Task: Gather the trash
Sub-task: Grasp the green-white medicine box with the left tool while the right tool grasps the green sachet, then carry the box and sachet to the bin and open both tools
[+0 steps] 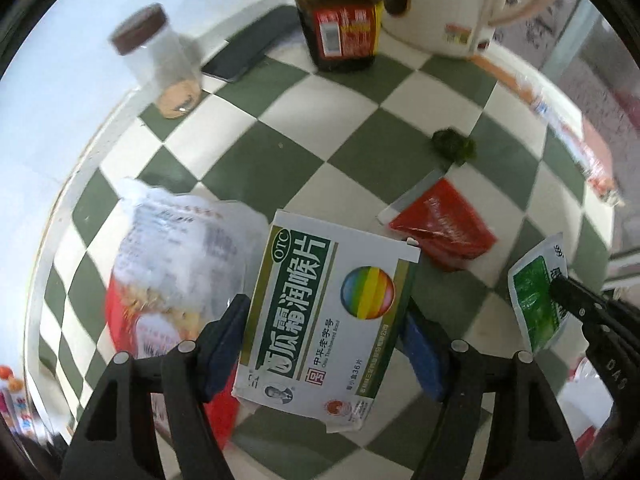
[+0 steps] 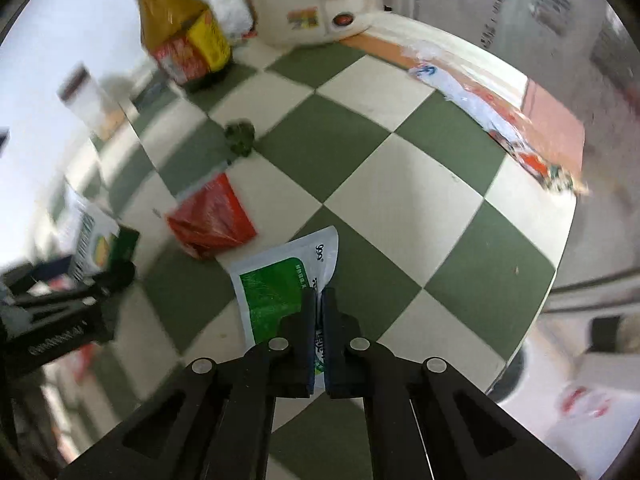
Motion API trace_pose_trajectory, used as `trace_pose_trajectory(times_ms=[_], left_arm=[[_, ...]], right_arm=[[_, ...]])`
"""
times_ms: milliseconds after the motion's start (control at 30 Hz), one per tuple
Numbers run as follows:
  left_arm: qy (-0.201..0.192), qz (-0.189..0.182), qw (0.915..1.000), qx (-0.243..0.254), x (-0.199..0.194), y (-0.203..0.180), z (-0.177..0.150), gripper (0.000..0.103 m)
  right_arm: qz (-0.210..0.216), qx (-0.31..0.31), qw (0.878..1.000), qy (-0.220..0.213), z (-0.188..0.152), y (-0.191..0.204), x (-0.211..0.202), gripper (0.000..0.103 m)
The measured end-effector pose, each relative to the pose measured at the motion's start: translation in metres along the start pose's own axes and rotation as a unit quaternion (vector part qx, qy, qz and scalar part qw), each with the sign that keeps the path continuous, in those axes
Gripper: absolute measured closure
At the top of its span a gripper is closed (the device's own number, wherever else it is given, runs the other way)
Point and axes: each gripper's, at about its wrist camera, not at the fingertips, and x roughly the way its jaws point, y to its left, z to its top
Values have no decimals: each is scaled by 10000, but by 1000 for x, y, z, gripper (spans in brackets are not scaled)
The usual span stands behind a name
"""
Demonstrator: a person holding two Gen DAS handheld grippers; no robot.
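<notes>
The left tool (image 1: 324, 344) grips a white-and-green cardboard medicine box (image 1: 320, 320) between its blue-padded fingers (image 1: 224, 344), the box held flat-face up and tilted above the green-and-white checkered table (image 1: 288, 152). Just left of that box, partly under it, is a crumpled clear-and-red plastic snack bag (image 1: 168, 264).

The right tool (image 2: 318, 320) is pinched nearly closed on the lower edge of a green-and-white foil sachet (image 2: 280, 284); the sachet fans out ahead and to the left of the fingers (image 2: 308, 320), over the table (image 2: 400, 200).

Beyond the two held items, a red crumpled wrapper (image 1: 444, 224) lies on the table between them, apart from both tools. Further on sits a small dark green crumpled wad (image 1: 454, 146). A clear printed plastic wrapper (image 2: 500, 120) lies along the table's right edge.

At the far side stand a brown glass bottle with a red-and-yellow label (image 1: 340, 20), a cream electric kettle (image 1: 444, 4), a clear jar with a brown lid (image 1: 160, 60) and a dark flat phone (image 1: 252, 44).
</notes>
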Motion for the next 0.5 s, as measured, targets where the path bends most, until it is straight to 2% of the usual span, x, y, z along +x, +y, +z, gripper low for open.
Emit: trace_pose_trajectory(times_ms=[100, 233, 267, 367, 500], left_arm=[[-183, -17, 9998, -66, -26, -6, -3, 33], [-437, -86, 9990, -35, -63, -29, -10, 33], [-487, -129, 9987, 6, -76, -46, -1, 33], [-605, -306, 9974, 239, -92, -84, -2, 33], [-639, -656, 9932, 716, -103, -153, -7, 33]], right_arm=[[457, 312, 9984, -154, -5, -17, -28, 101], [642, 590, 9953, -423, 1, -28, -48, 101], [650, 658, 9945, -497, 1, -35, -54, 101], [630, 928, 9909, -739, -6, -70, -79, 101], [420, 1470, 9825, -1060, -41, -146, -119, 101]])
